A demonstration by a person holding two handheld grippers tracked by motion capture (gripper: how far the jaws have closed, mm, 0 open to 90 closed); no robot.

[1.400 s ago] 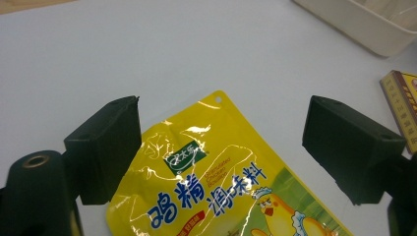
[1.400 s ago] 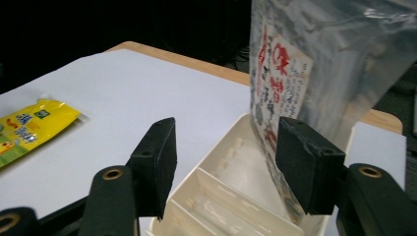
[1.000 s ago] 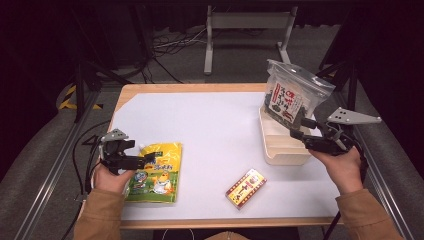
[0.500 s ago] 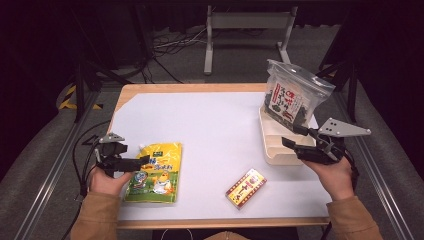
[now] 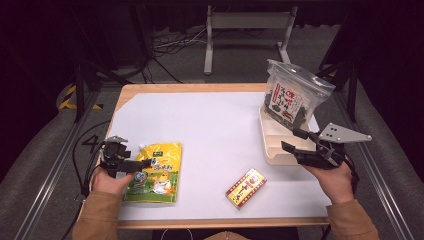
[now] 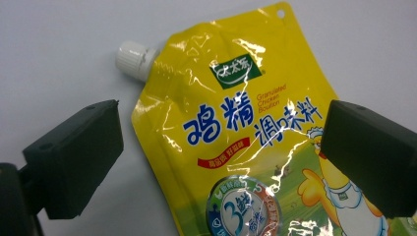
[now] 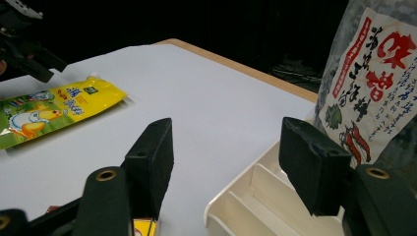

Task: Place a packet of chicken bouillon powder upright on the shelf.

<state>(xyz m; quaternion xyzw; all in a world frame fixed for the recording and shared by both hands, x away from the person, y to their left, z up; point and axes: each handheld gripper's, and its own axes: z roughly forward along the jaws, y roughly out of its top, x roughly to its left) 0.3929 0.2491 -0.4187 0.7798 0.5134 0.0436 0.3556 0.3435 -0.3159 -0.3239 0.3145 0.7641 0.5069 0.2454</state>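
Left hand-held gripper (image 5: pixel 131 164) low, jaws spread — right hand-held gripper (image 5: pixel 296 141) raised, jaws apparently spread too.

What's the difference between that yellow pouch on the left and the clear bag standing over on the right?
The yellow pouch lies flat on the table; the clear bag stands upright in the white tray. The yellow pouch is opaque with a white screw cap at one corner; the clear bag shows dark contents and has a paper label. The left gripper, open, sits over the yellow pouch; the right gripper, also open, is just in front of the clear bag. Both carry printed Chinese text.
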